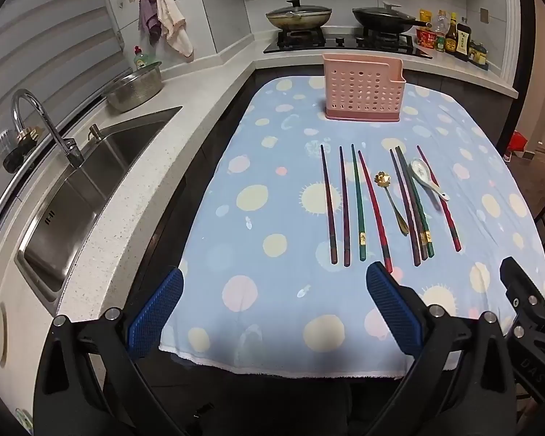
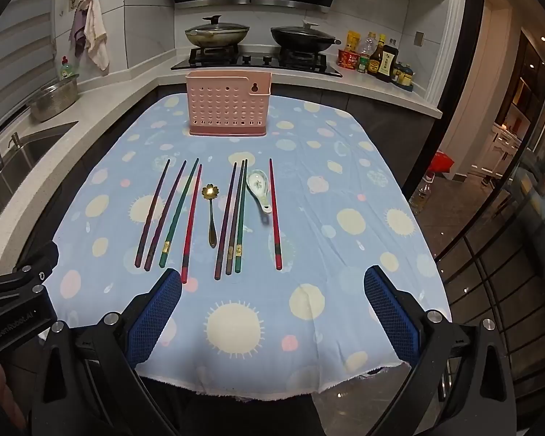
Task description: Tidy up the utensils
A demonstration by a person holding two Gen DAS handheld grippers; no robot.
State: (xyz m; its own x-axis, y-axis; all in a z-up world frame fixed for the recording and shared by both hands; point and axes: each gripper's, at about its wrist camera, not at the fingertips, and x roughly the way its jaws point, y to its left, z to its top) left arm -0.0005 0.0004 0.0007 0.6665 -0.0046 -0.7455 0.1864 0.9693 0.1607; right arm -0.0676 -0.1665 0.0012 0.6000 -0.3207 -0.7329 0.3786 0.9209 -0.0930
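Several chopsticks [image 2: 189, 218] in purple, green and red lie side by side on the blue dotted tablecloth [image 2: 345, 254], also in the left wrist view [image 1: 358, 200]. Among them lie a gold flower spoon [image 2: 210, 214] [image 1: 390, 196] and a white ceramic spoon [image 2: 259, 189] [image 1: 427, 178]. A pink perforated utensil holder [image 2: 229, 109] [image 1: 363, 89] stands upright behind them. My left gripper [image 1: 272, 283] is open and empty above the table's near edge. My right gripper [image 2: 272, 283] is open and empty just short of the chopstick ends.
A steel sink [image 1: 91, 181] with faucet [image 1: 43, 120] and a metal bowl [image 1: 136, 87] are on the counter at left. A stove with two woks [image 2: 258, 36] and sauce bottles [image 2: 378, 60] stand behind the table. A glass partition [image 2: 508, 218] is at right.
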